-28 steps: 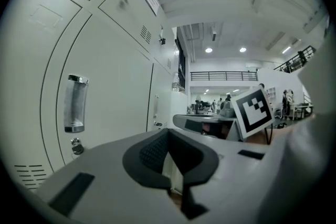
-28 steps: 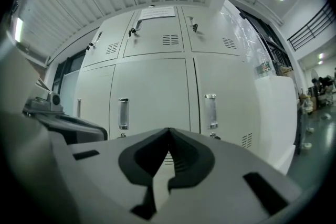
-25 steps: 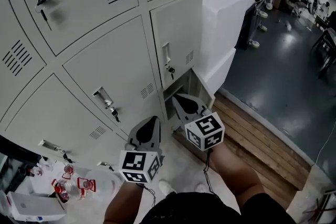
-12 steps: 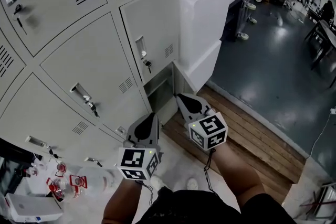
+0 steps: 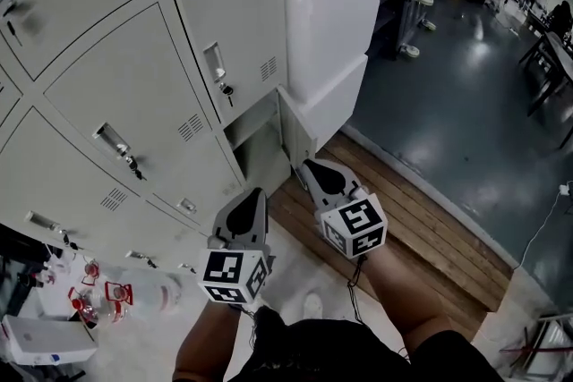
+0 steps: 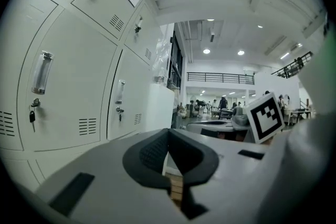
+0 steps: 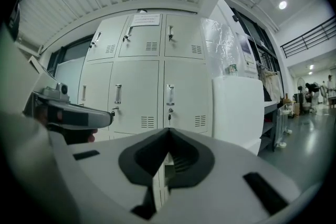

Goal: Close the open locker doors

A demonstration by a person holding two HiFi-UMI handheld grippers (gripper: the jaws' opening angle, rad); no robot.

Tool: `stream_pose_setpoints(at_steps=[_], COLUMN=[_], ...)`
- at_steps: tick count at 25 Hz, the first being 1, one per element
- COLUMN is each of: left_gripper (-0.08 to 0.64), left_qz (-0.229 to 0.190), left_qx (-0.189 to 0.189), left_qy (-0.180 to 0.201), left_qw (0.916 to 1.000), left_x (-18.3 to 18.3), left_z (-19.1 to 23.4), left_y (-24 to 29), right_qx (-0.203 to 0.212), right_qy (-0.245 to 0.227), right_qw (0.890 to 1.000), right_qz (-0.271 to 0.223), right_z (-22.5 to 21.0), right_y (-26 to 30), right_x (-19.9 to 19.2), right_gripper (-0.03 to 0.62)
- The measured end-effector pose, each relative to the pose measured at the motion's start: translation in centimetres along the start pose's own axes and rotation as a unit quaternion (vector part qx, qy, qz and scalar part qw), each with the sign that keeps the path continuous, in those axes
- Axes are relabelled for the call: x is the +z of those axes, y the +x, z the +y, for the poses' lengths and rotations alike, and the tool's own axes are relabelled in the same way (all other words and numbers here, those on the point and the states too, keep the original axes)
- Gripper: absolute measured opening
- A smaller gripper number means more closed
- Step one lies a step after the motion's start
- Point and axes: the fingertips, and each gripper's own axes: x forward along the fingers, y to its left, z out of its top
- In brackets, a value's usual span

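Holding my left claw and right claw out low and almost level, I am aiming both at the locker bank. Each claw is pinched together on nothing, probably ready for pushing. The open locker door is standing ajar at the bank's bottom right corner, just beyond my right claw.
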Motion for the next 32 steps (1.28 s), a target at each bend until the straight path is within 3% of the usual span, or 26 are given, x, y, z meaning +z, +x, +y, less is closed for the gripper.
stream_pose_setpoints(at_steps=[13,30,32], left_gripper=[0.002,0.002,0.002], left_qz=[0.002,0.002,0.005], left_qx=[-0.008,-0.041,-0.044], left_qy=[0.026,0.012,0.011], left_qw=[0.9996,0.9991,0.999], left_x=[-3.9,-10.4,-11.2], left_z=[-2.6,3.2,3.8], left_y=[2.2,11.3,12.4], right_qx=[-0.01,-0.091,-0.091], right_qy=[0.035,0.074,0.076], right_qw=[0.999,0.992,0.992], right_qz=[0.025,0.043,0.048], right_z=[-3.7,-10.9,-11.5], right_y=[-0.8,7.1,7.9], right_x=[-6.2,-14.5,-15.6], right_gripper=[0.0,0.002,0.031])
